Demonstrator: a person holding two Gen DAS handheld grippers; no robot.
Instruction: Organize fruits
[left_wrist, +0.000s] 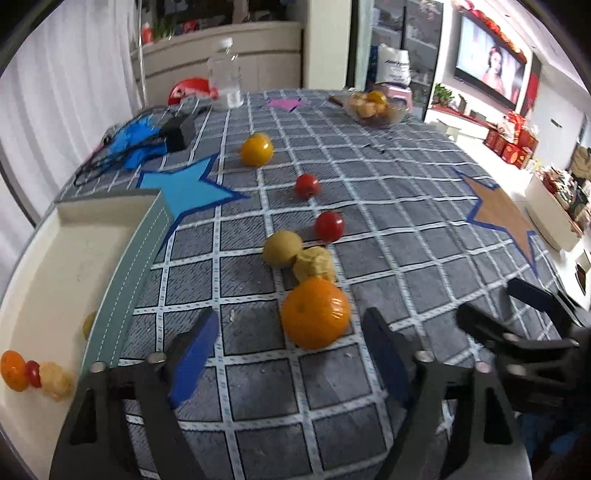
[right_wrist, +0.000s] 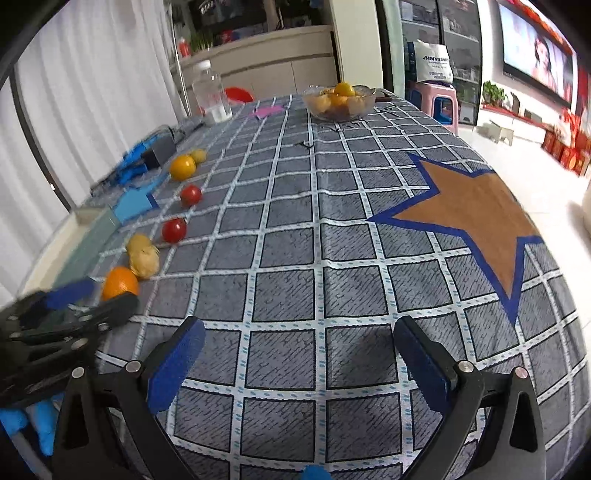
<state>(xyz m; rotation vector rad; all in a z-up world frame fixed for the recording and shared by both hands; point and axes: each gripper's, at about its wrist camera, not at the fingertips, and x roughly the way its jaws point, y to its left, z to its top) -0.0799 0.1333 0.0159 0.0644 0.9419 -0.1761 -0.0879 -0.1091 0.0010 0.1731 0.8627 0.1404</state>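
- At the left edge of the tabletop (left_wrist: 369, 206) we see the cream tray (left_wrist: 74, 258), which already holds a small orange fruit (left_wrist: 13, 369), a tiny red one (left_wrist: 33, 373) and a pale lumpy piece (left_wrist: 55, 380) near its closest corner.
- Our left tool (left_wrist: 291, 354) stands wide open and holds nothing; the orange (left_wrist: 316, 314) sits on the cloth just ahead, between the lines of its two fingers.
- We judge the orange firm, fairly light and smooth-skinned, so it may roll or slip; we would take it across its widest middle with the blue pads, squeezing gently.
- Just beyond it, touching each other, lie a lumpy yellow piece (left_wrist: 316, 264) and a round yellow fruit (left_wrist: 282, 247); the lumpy one looks soft and crumbly, needing a light grip.
- Farther toward the far edge sit two red tomatoes (left_wrist: 330, 226) (left_wrist: 307, 185) and a yellow-orange fruit (left_wrist: 257, 148); the tomatoes are probably thin-skinned and easily bruised.
- Our right tool (right_wrist: 299, 354) is likewise wide open and empty, hovering over bare checked cloth near the brown star (right_wrist: 476, 206).
- A glass bowl (right_wrist: 340, 101) of fruit stands at the far edge.
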